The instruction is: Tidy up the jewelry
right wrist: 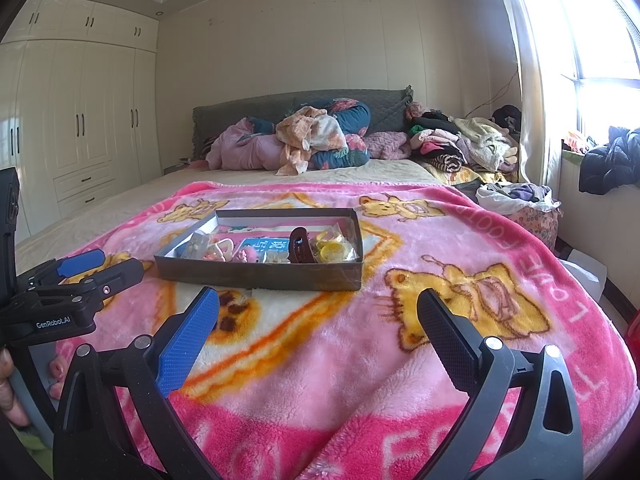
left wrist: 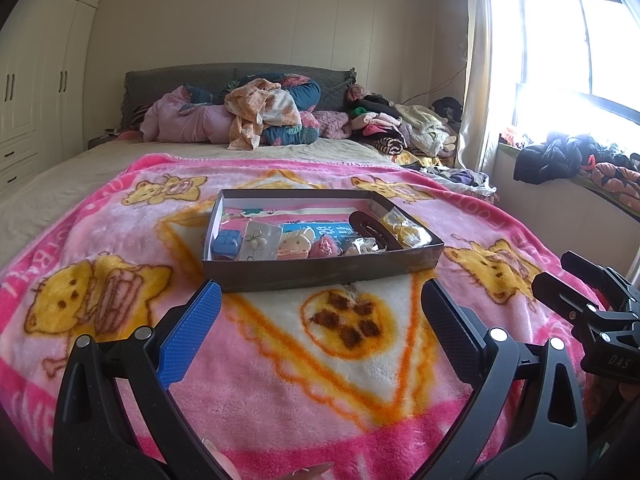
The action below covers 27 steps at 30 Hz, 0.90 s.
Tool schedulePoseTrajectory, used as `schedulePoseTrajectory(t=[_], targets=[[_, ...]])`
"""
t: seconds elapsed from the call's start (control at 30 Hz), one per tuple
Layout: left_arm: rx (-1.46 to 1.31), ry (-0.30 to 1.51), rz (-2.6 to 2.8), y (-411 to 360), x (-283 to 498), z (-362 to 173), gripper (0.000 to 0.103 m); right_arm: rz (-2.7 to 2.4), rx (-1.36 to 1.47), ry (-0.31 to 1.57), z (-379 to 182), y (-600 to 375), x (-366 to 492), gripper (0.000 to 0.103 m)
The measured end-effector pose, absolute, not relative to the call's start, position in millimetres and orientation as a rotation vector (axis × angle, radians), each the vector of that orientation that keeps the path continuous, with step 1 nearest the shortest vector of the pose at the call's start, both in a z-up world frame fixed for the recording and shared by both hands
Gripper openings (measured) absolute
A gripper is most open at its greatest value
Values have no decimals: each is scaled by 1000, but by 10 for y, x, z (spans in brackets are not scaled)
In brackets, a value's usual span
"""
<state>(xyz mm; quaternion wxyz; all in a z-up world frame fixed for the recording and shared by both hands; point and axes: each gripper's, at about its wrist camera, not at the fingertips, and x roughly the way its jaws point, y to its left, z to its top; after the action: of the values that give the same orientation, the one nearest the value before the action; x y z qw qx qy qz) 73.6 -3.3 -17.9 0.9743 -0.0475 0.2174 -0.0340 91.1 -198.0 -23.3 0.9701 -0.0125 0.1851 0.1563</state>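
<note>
A shallow dark cardboard box [left wrist: 320, 270] [right wrist: 260, 270] sits on a pink cartoon blanket [left wrist: 280, 360] [right wrist: 360, 360]. Inside it lie a blue block [left wrist: 226, 242], an earring card [left wrist: 262, 240], a rabbit clip [left wrist: 296, 244], a brown hair claw [left wrist: 370, 226] [right wrist: 299, 245] and bagged yellow pieces [left wrist: 404, 228] [right wrist: 334, 250]. My left gripper [left wrist: 320, 300] hovers open just short of the box's near wall, nothing between its fingers; its side also shows at the left of the right wrist view, as the left gripper [right wrist: 100, 266]. My right gripper [right wrist: 318, 308] stands open and empty, right of the left one and short of the box.
The blanket lies on a bed with heaped bedding [left wrist: 248, 116] and clothes [left wrist: 400, 128] by the headboard. White wardrobes [right wrist: 80, 120] line the left wall. A bright window [left wrist: 580, 52] and a ledge with dark jackets [left wrist: 552, 156] are on the right. A laundry basket [right wrist: 520, 200] stands beside the bed.
</note>
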Motion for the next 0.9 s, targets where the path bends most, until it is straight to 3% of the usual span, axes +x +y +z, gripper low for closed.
schedulePoseTrajectory(t=[0.7, 0.9], targets=[[-99, 486, -16, 26, 902, -234, 92, 314, -22, 379, -205, -2016, 903, 97], [-173, 559, 75, 443, 1209, -344, 92, 274, -3, 389, -117, -2220, 1132, 97]])
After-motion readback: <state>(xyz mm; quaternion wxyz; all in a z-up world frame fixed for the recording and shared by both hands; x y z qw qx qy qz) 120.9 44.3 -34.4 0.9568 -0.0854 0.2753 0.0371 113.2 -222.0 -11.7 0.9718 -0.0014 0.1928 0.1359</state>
